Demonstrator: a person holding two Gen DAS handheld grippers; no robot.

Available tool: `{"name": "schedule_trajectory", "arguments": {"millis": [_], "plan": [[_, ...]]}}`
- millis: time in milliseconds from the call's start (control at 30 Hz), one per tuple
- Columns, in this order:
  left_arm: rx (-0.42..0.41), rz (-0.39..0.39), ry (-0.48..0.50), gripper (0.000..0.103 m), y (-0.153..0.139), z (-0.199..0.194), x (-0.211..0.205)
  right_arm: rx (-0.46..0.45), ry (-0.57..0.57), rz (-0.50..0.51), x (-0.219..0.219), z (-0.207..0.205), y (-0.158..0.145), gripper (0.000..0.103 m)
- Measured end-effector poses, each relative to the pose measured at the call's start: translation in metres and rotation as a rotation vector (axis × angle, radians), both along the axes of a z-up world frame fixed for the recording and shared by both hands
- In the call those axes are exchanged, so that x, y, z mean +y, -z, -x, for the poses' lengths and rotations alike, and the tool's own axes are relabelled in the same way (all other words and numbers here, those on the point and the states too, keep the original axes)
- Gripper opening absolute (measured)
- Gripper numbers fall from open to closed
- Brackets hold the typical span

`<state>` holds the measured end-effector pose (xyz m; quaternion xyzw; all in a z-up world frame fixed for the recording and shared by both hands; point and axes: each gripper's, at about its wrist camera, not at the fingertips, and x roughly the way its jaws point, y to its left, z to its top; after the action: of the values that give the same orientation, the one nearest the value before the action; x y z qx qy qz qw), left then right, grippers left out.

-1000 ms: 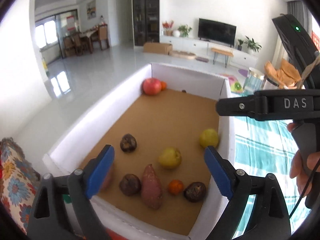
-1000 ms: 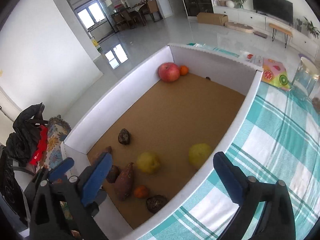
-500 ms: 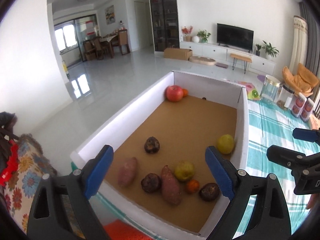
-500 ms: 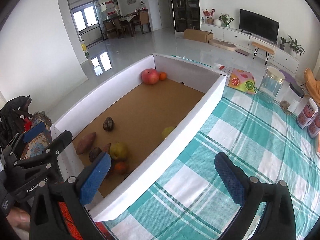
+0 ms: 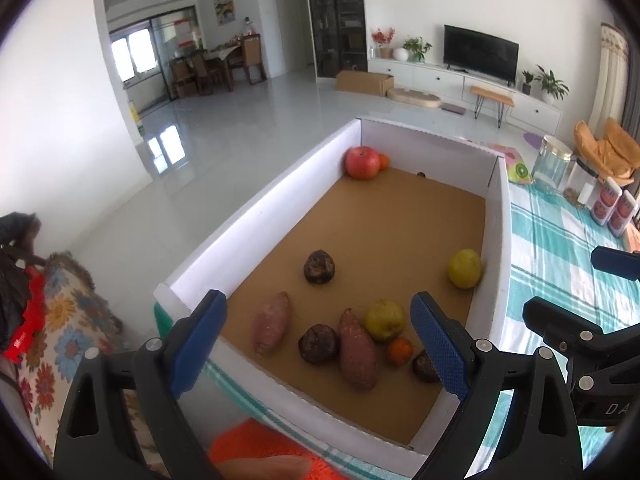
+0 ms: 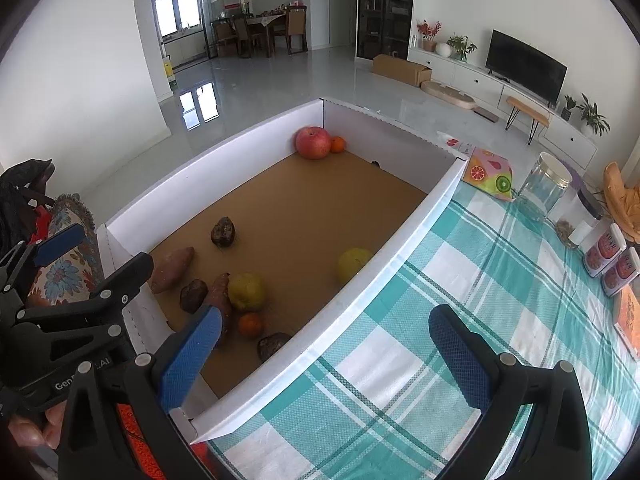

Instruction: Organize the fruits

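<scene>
Left wrist: left claw (image 5: 318, 344) apart, empty; dark fruit (image 5: 424, 366) half hidden, perhaps passionfruit; right claw (image 6: 324, 356) apart.

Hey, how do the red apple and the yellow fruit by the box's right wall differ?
The red apple is red and looks bigger; the yellow fruit is yellow-green and looks smaller. The apple sits in the box's far left corner, touching or nearly touching a small orange; the yellow fruit lies alone by the right wall, nearer the camera. Both are round and rest on the box's brown floor.
</scene>
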<state>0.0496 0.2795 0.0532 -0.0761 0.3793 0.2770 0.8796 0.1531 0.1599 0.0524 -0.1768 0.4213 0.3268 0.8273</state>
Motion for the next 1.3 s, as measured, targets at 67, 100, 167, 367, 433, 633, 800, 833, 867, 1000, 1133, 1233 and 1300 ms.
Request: {"name": "schedule_trajectory", "arguments": {"millis": [67, 100, 167, 367, 433, 633, 800, 833, 867, 1000, 1133, 1233, 1300], "plan": [[0.003, 0.016, -0.003, 0.094, 0.0, 0.003, 0.003, 0.003, -0.004, 0.007, 0.003, 0.001, -0.001, 0.103], [0.003, 0.018, -0.003, 0.094, 0.0, 0.003, 0.005, 0.0, -0.006, 0.011, 0.004, 0.001, -0.002, 0.103], [0.005, 0.018, -0.005, 0.094, 0.001, 0.004, 0.006, -0.008, -0.007, 0.02, 0.007, 0.002, -0.001, 0.103], [0.013, 0.024, -0.006, 0.094, 0.004, 0.002, 0.009, 0.005, -0.005, 0.033, 0.012, 0.0, 0.005, 0.103], [0.016, 0.024, -0.007, 0.094, 0.005, 0.001, 0.011, 0.007, -0.008, 0.035, 0.013, -0.001, 0.006, 0.103], [0.02, 0.03, -0.013, 0.094, 0.007, 0.001, 0.014, 0.008, -0.01, 0.039, 0.017, -0.002, 0.007, 0.103], [0.019, 0.033, -0.012, 0.094, 0.007, 0.001, 0.015, 0.01, -0.017, 0.042, 0.021, -0.002, 0.008, 0.103], [0.019, 0.035, -0.012, 0.094, 0.007, 0.001, 0.015, 0.01, -0.018, 0.043, 0.022, -0.002, 0.008, 0.103], [0.019, 0.034, -0.013, 0.094, 0.007, 0.001, 0.016, 0.009, -0.019, 0.044, 0.022, -0.001, 0.008, 0.103], [0.015, 0.043, -0.015, 0.094, 0.007, 0.001, 0.018, 0.007, -0.017, 0.045, 0.024, -0.002, 0.007, 0.103], [0.016, 0.041, -0.019, 0.094, 0.006, 0.002, 0.019, 0.006, -0.013, 0.044, 0.024, -0.003, 0.006, 0.103], [0.01, 0.057, -0.019, 0.094, 0.006, 0.003, 0.02, 0.007, -0.011, 0.04, 0.024, -0.004, 0.006, 0.103], [0.006, 0.07, -0.03, 0.095, 0.006, 0.005, 0.021, 0.008, -0.01, 0.038, 0.024, -0.004, 0.005, 0.103]]}}
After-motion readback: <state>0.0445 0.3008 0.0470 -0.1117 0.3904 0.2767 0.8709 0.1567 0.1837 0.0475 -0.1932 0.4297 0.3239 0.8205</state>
